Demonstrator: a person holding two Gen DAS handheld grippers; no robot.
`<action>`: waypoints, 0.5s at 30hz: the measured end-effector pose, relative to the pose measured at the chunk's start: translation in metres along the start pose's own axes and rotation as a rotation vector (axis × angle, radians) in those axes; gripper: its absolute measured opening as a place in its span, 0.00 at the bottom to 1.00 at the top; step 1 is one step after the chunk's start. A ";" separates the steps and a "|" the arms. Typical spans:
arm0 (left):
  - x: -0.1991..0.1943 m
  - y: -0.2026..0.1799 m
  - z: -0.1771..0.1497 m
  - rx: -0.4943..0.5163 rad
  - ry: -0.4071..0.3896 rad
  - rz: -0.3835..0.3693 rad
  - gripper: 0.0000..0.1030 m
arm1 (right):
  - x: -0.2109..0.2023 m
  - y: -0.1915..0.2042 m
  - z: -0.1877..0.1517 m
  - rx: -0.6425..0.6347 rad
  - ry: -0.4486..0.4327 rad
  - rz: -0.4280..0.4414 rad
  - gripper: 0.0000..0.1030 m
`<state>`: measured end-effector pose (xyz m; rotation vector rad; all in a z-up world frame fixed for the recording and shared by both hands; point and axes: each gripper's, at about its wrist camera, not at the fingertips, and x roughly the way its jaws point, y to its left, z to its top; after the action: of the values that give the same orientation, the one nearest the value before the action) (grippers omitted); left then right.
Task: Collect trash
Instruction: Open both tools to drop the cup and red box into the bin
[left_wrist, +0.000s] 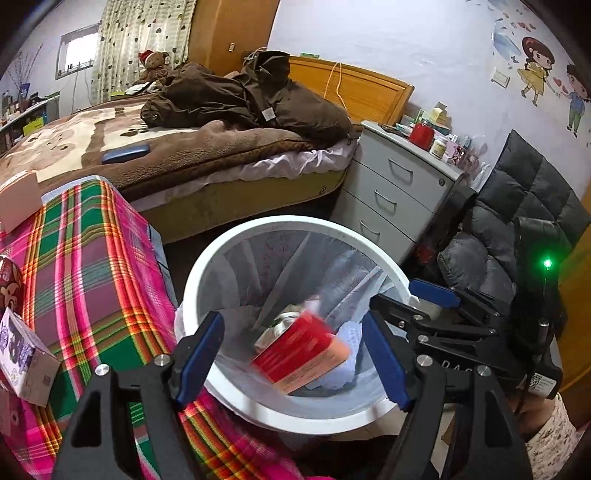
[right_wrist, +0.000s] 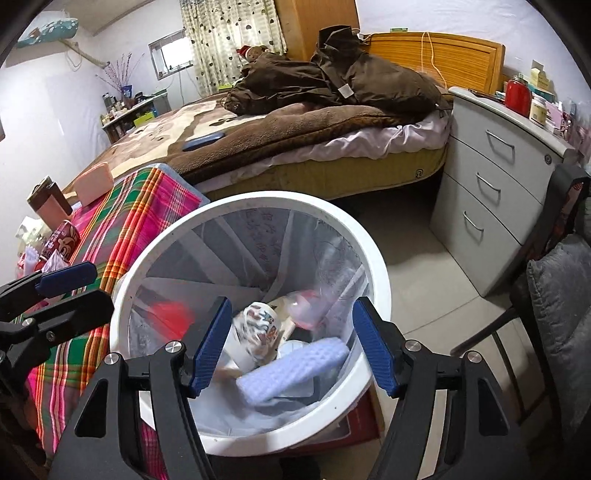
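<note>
A white bin (left_wrist: 280, 221) lined with a clear bag stands on the floor beside the table, seen from above in both wrist views. A red box (left_wrist: 303, 350), blurred, is inside it below my left gripper (left_wrist: 295, 354), whose jaws stand open and do not touch it. My right gripper (right_wrist: 291, 332) hangs open over the bin (right_wrist: 258, 197), with nothing between its pads. Down in the bin lie a pale blue textured pad (right_wrist: 295, 365), a patterned cup (right_wrist: 258, 325) and a pink plastic piece (right_wrist: 306, 304). Each gripper shows at the edge of the other's view: right gripper (left_wrist: 413, 301), left gripper (right_wrist: 79, 290).
A table under a pink and green plaid cloth (left_wrist: 92, 258) touches the bin's left side; it carries a purple carton (left_wrist: 22, 354) and a red can (right_wrist: 62, 240). Behind are a bed (right_wrist: 295, 129), a grey drawer cabinet (right_wrist: 491, 192) and a chair with a grey jacket (left_wrist: 517, 221).
</note>
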<state>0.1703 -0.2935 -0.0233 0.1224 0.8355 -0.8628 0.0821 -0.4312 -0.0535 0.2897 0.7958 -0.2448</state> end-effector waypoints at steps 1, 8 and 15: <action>-0.002 0.001 0.000 -0.005 -0.003 0.000 0.76 | -0.003 -0.001 0.000 0.002 -0.005 -0.001 0.67; -0.019 0.011 -0.007 -0.022 -0.017 0.045 0.76 | -0.009 0.005 0.002 0.015 -0.027 0.010 0.67; -0.042 0.024 -0.015 -0.052 -0.047 0.085 0.76 | -0.020 0.018 0.002 0.012 -0.059 0.044 0.67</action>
<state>0.1633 -0.2447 -0.0103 0.0913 0.8029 -0.7610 0.0758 -0.4135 -0.0343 0.3098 0.7291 -0.2161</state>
